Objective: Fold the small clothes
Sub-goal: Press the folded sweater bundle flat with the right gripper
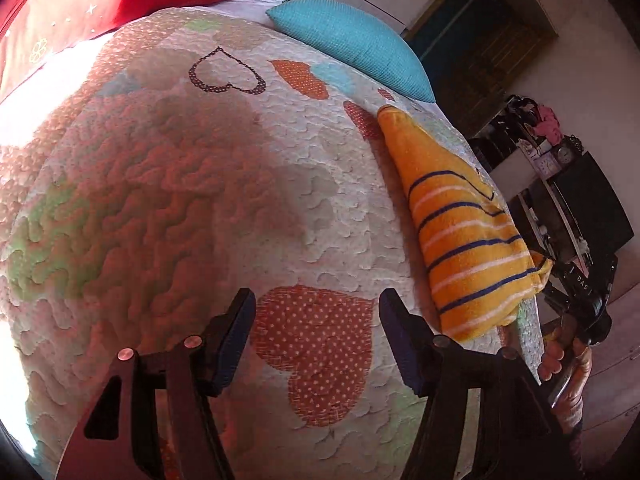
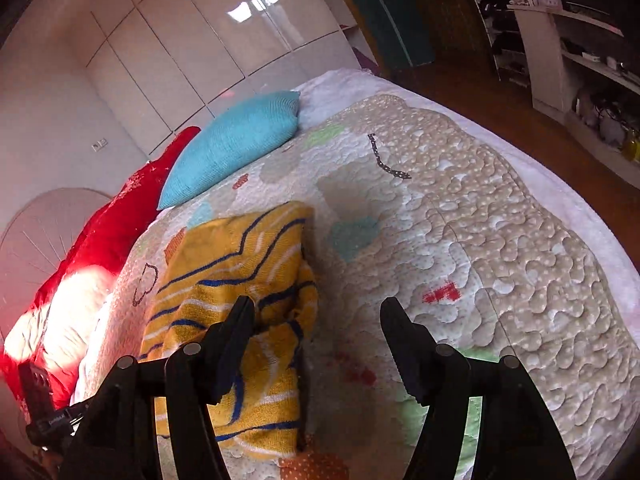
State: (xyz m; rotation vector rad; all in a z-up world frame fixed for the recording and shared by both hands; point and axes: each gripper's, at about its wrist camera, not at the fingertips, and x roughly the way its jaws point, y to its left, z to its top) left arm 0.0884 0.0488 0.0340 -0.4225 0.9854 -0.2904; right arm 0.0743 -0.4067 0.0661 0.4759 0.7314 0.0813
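A small yellow garment with blue and white stripes lies folded on the quilted bedspread. In the left wrist view it sits to the right of my left gripper, which is open and empty above an orange dotted heart patch. In the right wrist view the garment lies at lower left. My right gripper is open and empty, its left finger over the garment's right edge. The right gripper's body and the hand holding it show at the far right of the left wrist view.
A teal pillow and a red star-print pillow lie at the head of the bed. White wardrobe doors stand behind. Shelves with clutter and wooden floor lie past the bed's far edge.
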